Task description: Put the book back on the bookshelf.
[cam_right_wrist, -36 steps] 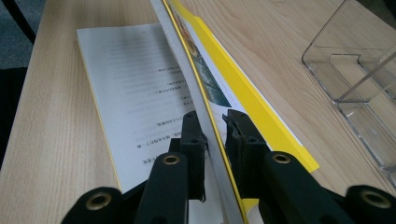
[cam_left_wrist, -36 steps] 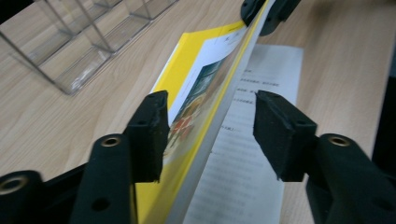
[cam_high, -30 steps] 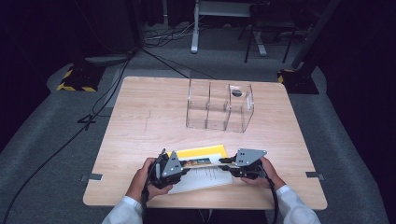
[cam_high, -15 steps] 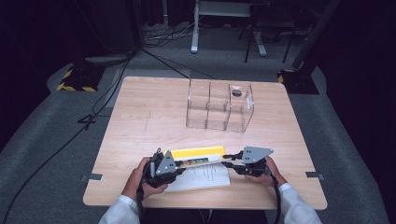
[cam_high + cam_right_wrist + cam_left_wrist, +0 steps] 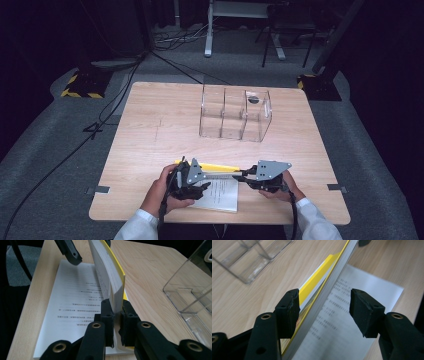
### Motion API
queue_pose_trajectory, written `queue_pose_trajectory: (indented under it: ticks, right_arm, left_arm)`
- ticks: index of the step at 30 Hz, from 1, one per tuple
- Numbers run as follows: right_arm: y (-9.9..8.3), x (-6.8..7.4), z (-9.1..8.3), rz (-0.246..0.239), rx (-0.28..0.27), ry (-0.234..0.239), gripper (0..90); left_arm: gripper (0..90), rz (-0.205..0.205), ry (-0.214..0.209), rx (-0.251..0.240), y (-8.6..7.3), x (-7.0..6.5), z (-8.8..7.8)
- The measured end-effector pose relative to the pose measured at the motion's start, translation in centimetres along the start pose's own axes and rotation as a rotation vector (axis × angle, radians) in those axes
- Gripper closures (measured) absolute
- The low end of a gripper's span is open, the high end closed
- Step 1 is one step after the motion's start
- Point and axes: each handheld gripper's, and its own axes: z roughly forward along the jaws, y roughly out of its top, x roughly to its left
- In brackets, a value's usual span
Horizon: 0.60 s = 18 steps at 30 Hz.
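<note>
A yellow-covered book (image 5: 220, 196) lies open near the table's front edge, its printed page (image 5: 72, 297) flat on the wood. A thick block of pages with the yellow cover (image 5: 110, 267) stands up on edge. My right gripper (image 5: 115, 306) is shut on the near end of that block; in the high view it (image 5: 241, 176) comes in from the right. My left gripper (image 5: 324, 293) straddles the block's other end. Its jaws have just been opening, and the block's edge (image 5: 329, 290) runs between them, close to one pad. From above, the left gripper (image 5: 200, 184) sits at the book's left.
A clear plastic box with dividers (image 5: 235, 120) stands on the far half of the wooden table (image 5: 150, 130), beyond the book; its corner shows in both gripper views (image 5: 249, 262) (image 5: 190, 292). Dark floor, cables and stands surround the table.
The left gripper's jaws have spread apart and let go of the raised block, and that hand shifted a little. The yellow cover now looks narrower from above, standing steeper. The right gripper stayed put.
</note>
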Motion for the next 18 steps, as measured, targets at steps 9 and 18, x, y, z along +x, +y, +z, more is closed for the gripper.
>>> queue_pose_trajectory:
  ticks: [9,18]
  right_arm:
    - [0.3,0.6,0.4,-0.012,0.014,0.011,83.6]
    - [0.6,0.8,0.6,0.0,0.024,0.003,82.7]
  left_arm:
    - [52.6,0.038,0.016,0.061,1.0,-1.0,1.7]
    - [60.2,0.05,0.055,0.075,0.5,-1.1,1.9]
